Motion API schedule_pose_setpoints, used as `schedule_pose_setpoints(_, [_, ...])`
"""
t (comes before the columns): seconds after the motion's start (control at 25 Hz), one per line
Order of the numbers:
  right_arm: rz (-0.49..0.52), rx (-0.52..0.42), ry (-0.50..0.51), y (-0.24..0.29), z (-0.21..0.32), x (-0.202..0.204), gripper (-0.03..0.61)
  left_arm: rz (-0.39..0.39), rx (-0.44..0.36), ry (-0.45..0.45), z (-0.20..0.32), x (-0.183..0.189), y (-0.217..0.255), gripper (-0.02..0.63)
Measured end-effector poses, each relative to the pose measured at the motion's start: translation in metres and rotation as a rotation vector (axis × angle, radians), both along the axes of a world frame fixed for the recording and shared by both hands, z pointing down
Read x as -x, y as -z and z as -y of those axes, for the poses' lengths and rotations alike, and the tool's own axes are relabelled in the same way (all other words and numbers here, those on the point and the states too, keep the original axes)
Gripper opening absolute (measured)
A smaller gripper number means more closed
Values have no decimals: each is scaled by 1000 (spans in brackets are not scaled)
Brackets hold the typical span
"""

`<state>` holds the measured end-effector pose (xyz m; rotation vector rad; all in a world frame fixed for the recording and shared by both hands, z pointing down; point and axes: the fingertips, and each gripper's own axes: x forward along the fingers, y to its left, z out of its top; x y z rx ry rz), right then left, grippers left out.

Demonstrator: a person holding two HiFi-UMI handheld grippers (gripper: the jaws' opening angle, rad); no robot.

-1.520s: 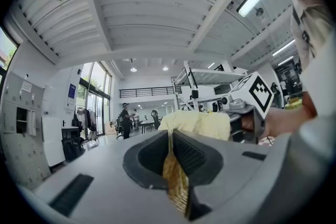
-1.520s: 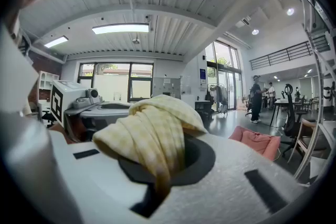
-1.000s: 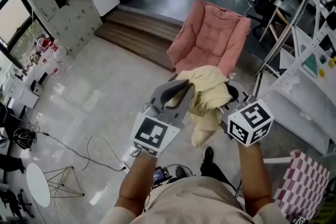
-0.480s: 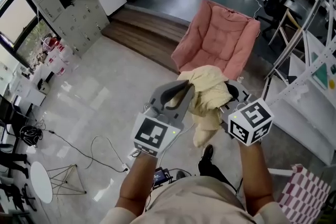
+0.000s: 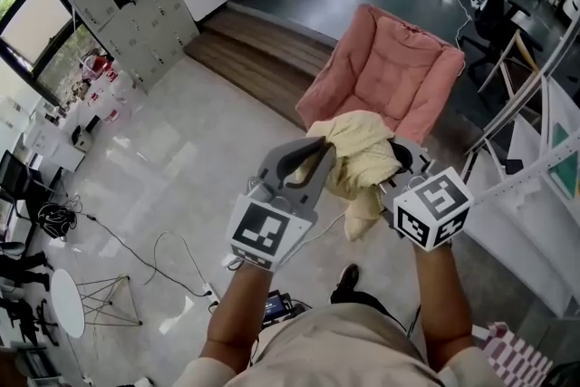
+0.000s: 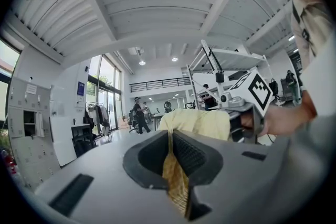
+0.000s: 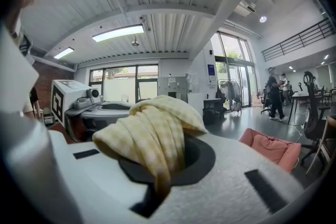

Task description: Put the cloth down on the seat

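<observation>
Yellow checked cloth – bunched in the air just short of the pink seat, not touching it | left gripper – clenched on one fold | right gripper – clenched on another | judgement – bring both over the seat cushion, lower, then release together.

The pale glossy floor carries a pink armchair near the right end of a low wooden step. A black cable loops across the floor, and a round white table stands at lower left.
</observation>
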<state>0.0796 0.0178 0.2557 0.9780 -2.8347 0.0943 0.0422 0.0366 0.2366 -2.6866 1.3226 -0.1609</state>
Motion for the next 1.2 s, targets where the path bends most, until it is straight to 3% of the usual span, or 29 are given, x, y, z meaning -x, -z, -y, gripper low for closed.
schedule_pose_setpoints(0.56, [24,-9,21,2,96,-65,-2,35,10,35,92,-67,1,29])
schedule_pose_setpoints(0.76, [33,-12,3,8,115,-72,-2,36,-14,23,114,-72,6,29])
schedule_pose_setpoints(1.2, [5,-14,-110,-2,187,-91,-2,17,-29,-92,194,-90,-2,29])
